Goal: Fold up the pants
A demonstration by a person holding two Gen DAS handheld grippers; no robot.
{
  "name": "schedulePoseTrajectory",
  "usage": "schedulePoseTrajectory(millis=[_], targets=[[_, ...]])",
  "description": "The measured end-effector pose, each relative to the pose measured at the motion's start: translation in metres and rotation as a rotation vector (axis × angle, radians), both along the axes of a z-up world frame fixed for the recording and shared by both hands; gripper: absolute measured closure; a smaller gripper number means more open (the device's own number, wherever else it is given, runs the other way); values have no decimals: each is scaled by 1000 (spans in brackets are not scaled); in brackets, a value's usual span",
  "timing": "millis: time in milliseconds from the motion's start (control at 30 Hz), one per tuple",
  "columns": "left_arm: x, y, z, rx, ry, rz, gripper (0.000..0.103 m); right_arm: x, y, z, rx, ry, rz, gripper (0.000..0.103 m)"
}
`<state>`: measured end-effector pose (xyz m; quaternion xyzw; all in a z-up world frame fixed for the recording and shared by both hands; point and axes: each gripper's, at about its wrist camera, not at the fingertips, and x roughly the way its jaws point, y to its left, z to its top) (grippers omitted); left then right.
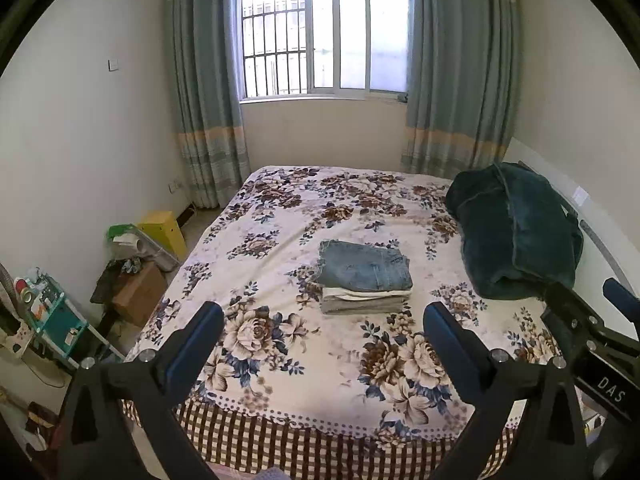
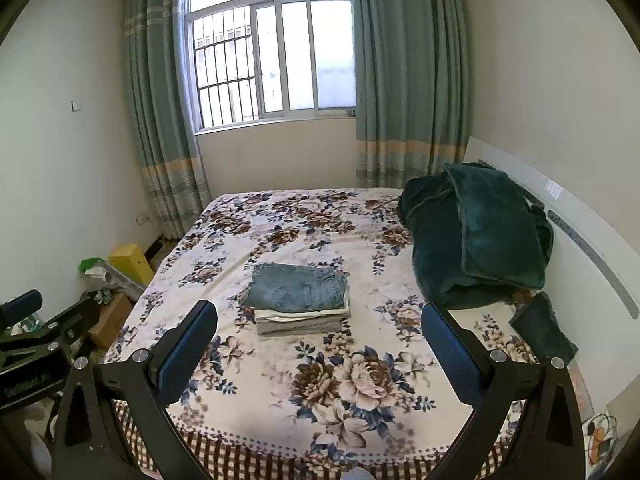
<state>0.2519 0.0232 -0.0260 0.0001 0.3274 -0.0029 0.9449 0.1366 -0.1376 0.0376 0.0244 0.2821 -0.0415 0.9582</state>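
Note:
Folded blue jeans [image 1: 365, 266] lie on top of a small stack of folded cream and grey clothes [image 1: 364, 300] in the middle of the flowered bed [image 1: 280, 352]. The same jeans [image 2: 296, 288] and stack [image 2: 302, 322] show in the right wrist view. My left gripper [image 1: 324, 320] is open and empty, held back near the bed's foot, short of the stack. My right gripper [image 2: 320, 320] is open and empty too, likewise short of the stack. The right gripper also shows at the right edge of the left wrist view [image 1: 588, 300].
A dark green blanket bundle [image 1: 516, 232] sits at the bed's right side by the white headboard [image 2: 580, 240]. A dark cloth [image 2: 544, 332] lies near it. Boxes and clutter [image 1: 136, 272] stand on the floor left of the bed. A curtained window [image 1: 324, 36] is behind.

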Motion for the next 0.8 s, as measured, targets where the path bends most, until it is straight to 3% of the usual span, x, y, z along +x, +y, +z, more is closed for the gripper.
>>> schedulePoseTrajectory(millis=[800], targets=[[-13,2,12,16,-28,1,1,-4,5,14,13,9,8,0]])
